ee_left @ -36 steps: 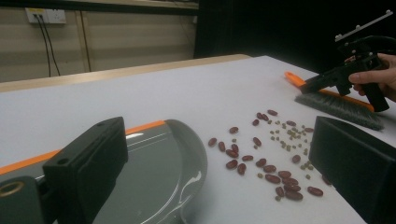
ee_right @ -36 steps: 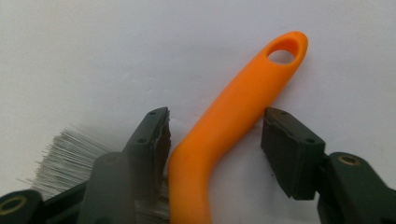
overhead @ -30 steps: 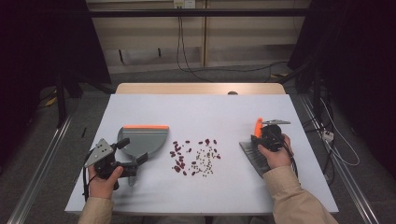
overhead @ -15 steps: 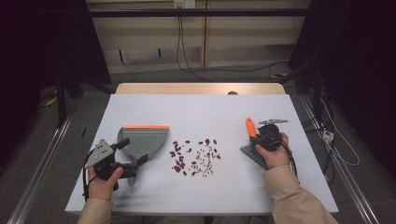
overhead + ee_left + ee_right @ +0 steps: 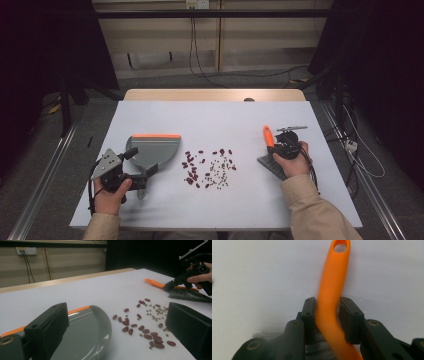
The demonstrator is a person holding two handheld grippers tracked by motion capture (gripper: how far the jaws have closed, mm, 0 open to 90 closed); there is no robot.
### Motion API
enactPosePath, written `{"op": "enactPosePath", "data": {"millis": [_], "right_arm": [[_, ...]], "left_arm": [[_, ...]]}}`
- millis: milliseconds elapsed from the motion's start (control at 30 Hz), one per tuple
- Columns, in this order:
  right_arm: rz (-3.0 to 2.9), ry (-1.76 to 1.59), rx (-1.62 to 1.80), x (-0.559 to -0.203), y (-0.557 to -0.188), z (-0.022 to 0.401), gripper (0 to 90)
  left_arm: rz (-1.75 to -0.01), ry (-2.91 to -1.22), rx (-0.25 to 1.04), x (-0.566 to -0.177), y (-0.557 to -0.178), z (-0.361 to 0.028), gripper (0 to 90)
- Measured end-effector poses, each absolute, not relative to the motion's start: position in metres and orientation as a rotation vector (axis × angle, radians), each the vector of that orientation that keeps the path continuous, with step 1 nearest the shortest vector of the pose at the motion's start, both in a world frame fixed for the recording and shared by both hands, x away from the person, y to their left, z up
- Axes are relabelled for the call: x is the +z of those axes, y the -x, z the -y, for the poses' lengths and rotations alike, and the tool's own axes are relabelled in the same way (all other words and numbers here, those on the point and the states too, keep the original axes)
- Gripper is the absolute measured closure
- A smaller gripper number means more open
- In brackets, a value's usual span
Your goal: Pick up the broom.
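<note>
A brush with an orange handle (image 5: 268, 136) and dark bristles lies at the table's right. My right gripper (image 5: 277, 146) is shut on that handle (image 5: 334, 277); its jaws have just been closing, and its pads (image 5: 309, 312) now press both sides of it. Red beans and small green bits (image 5: 207, 167) are scattered mid-table. A grey dustpan (image 5: 152, 147) with an orange rim sits left of them. My left gripper (image 5: 142, 162) stands open at the pan's near end, one jaw over the pan (image 5: 82, 332) and the other over bare table.
The white table (image 5: 210, 117) has a wooden strip along its far edge. Cables run across the floor behind it and at the right. Metal rails flank the table on both sides. The brush (image 5: 155, 283) and right gripper (image 5: 170, 286) also appear far off in the left gripper view.
The brush's orange handle has swung a little to the left with the right gripper closing around it. The left hand, dustpan and beans have stayed put.
</note>
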State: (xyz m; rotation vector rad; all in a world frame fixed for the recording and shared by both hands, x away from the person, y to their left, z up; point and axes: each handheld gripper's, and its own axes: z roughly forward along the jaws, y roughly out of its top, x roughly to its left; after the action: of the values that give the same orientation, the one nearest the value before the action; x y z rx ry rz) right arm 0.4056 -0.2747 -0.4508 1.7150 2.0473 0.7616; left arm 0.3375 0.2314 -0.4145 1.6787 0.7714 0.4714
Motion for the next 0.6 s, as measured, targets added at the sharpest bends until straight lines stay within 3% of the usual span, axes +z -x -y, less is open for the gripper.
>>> {"op": "enactPosePath", "data": {"millis": [600], "right_arm": [[-2.019,-1.745,0.769,-0.4506,-0.4052,0.2742,68.4]], "left_arm": [[-0.743,-1.667,0.481,-0.4052,-0.3398,-0.2210,4.9]]}}
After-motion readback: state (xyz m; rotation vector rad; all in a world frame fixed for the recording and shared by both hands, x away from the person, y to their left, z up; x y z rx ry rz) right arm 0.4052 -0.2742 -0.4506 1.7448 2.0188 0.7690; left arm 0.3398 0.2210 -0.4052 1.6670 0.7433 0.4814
